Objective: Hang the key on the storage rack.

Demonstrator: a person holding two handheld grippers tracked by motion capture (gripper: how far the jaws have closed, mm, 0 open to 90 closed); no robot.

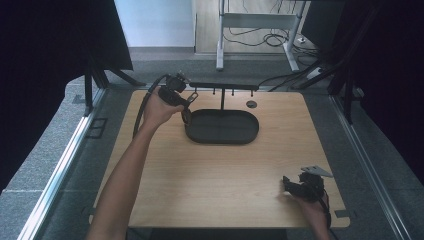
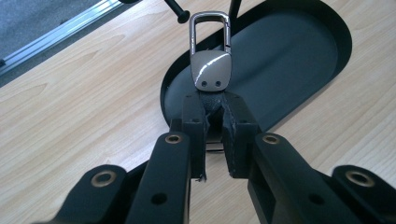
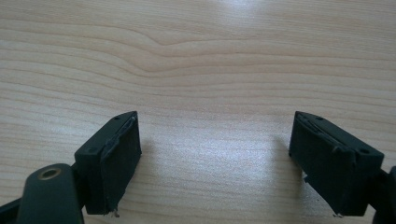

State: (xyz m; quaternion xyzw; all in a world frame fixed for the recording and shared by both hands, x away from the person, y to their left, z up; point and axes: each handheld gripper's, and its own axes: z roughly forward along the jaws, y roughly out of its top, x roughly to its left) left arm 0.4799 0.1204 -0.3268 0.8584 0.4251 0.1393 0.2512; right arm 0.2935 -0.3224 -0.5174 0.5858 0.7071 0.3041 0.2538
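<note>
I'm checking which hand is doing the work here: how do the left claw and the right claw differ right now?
The left claw is shut on a keychain with a metal clasp; the right claw stands open with nothing between its jaws. The left claw is raised at the far end of the table, by the black tray and its hook rack; the right claw sits low over bare wood at the near right corner. Both are black, two-jawed and hand-held.

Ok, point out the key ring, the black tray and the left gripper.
key ring (image 2: pixel 210 70), left gripper view, on its shiny metal plate
black tray (image 1: pixel 222 138), high view, on its near rim
left gripper (image 2: pixel 213 122), left gripper view, midway between its fingertips
</note>
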